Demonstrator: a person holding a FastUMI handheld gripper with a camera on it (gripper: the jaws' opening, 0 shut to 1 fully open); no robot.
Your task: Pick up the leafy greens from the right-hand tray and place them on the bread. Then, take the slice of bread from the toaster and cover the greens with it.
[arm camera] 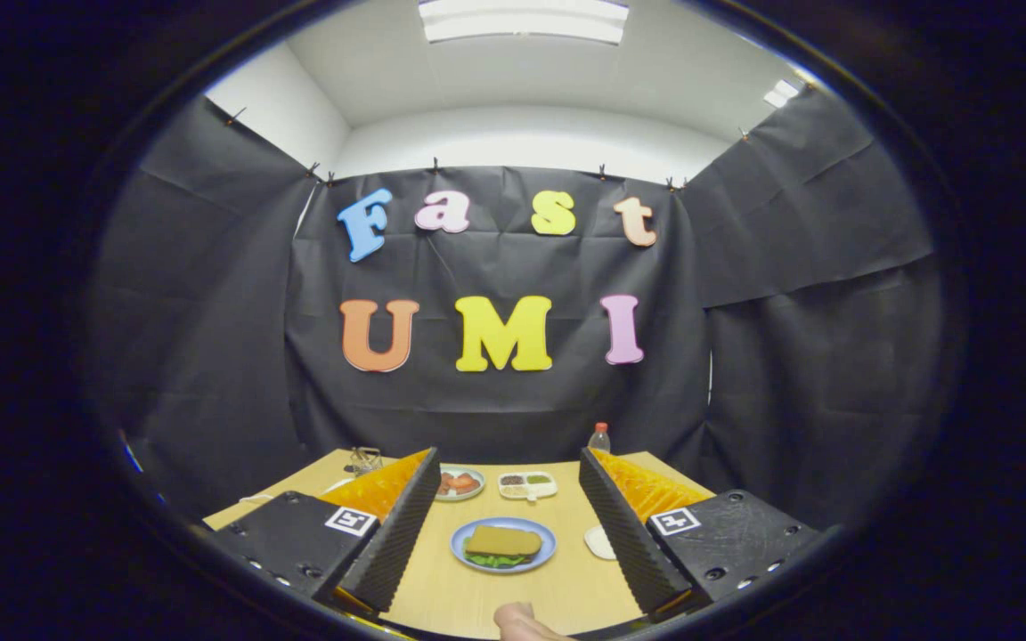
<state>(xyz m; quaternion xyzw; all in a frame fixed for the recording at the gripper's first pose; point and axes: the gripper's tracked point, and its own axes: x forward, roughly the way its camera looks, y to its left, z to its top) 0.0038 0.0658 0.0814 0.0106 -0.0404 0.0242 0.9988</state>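
A wooden table (442, 592) stretches ahead of the hand-held gripper (506, 521), whose two fingers stand wide apart and grip nothing. Between them, well clear of both, sits a blue plate (460, 549) carrying a slice of bread (502, 540) laid over leafy greens (493, 561), which poke out along the near edge. By the look of it, both steps of the task are finished, with the sandwich closed. Beyond the plate rest a small dish of red food (459, 483) and a divided white tray (527, 485) of toppings, with a bottle (599, 437) at the far edge. A wire object (364, 459) stands behind the left finger; whether it is the toaster is unclear. A pale flat item (600, 542) lies beside the right finger, and a fingertip (522, 621) shows nearest the camera. The risk from here is a careless pull-back: a low finger could catch the plate rim and slide the top slice off the greens.
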